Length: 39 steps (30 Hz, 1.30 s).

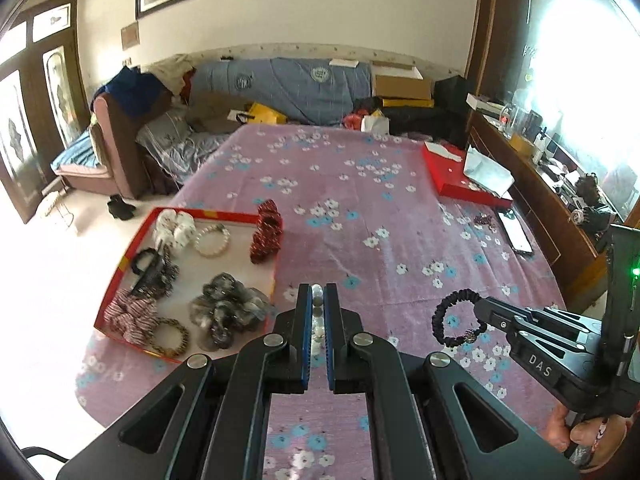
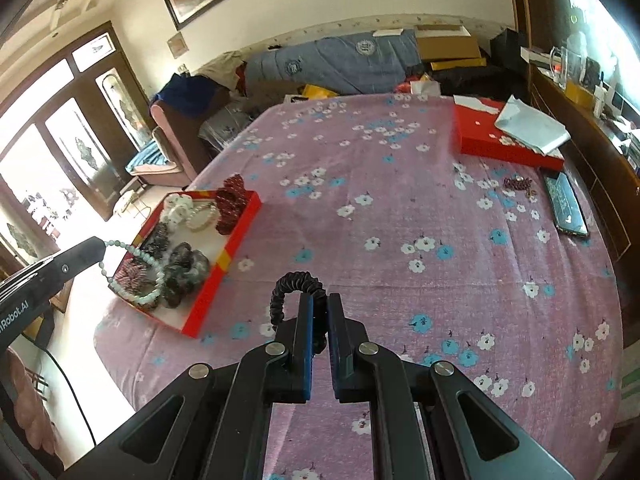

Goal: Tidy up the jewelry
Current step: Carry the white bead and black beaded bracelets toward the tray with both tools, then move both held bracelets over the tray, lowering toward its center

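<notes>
Two black two-finger grippers held over a pink flowered bedspread (image 2: 380, 208). Left gripper (image 1: 318, 296) pinched nearly shut on one strand of pale green-white beads (image 2: 136, 268), hanging in a loop above the near end of the tray. Right gripper (image 2: 319, 300) clamped just as tight on one black ruffled fabric hair tie (image 2: 298, 282), lifted clear of the bedspread.

One shallow red-rimmed cardboard tray (image 1: 128, 248) at the bed's left edge, holding: one pearl bracelet (image 1: 212, 240), one white scrunchie bundle (image 1: 176, 226), one dark red beaded stack (image 1: 267, 236) leaning on the far right rim, one black claw clip (image 1: 146, 270), one grey-black scrunchie heap (image 1: 226, 310), one red-white striped scrunchie (image 1: 130, 316), one gold-brown braided band (image 1: 172, 336).

Farther right, well apart: one flat red box (image 2: 500, 140) under white paper (image 2: 532, 124), one small dark bead cluster (image 2: 518, 184) beside one black phone (image 2: 566, 208). Open bedspread between grippers and tray.
</notes>
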{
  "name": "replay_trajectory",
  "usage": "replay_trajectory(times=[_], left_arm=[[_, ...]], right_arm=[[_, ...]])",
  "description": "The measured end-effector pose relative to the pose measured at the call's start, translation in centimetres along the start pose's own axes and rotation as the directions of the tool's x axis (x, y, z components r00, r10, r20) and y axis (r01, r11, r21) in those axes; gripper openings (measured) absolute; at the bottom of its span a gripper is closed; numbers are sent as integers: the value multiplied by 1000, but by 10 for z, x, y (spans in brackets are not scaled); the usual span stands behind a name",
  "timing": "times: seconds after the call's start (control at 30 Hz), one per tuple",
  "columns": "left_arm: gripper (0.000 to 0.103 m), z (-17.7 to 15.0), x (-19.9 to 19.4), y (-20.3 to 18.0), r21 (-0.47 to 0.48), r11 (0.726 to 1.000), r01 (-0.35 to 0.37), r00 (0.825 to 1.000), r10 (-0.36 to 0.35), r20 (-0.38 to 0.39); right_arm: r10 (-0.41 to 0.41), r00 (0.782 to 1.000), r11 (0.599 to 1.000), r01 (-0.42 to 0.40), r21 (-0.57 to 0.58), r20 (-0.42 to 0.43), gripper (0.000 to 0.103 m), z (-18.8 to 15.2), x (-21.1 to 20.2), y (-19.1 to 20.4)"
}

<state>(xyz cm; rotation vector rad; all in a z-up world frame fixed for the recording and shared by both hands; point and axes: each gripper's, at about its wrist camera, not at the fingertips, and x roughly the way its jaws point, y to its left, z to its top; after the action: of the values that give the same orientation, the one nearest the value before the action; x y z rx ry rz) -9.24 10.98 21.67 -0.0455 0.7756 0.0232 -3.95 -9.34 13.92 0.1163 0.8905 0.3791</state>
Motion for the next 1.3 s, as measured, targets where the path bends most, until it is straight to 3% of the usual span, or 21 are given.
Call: replay_trajectory(times=[0.2,0.53,0.83,1.3], left_arm=[[5,9,-25,21,-33,999,6,999,-4,50],[5,16,-56,53,-55,996,-69,993,74,90],[5,17,-41,74,-28,995,-97,993,98,58],[5,31,-9,141,-9,998,-69,998,69,3]], right_arm=[[27,999,999,-26,-23,40,8,2,-15,13],[103,993,993,-100,-57,51,8,5,-17,40],[128,991,989,-124,-86,40,8,15,-1,75],[131,991,988,-131,-80,-7,8,36,49,138]])
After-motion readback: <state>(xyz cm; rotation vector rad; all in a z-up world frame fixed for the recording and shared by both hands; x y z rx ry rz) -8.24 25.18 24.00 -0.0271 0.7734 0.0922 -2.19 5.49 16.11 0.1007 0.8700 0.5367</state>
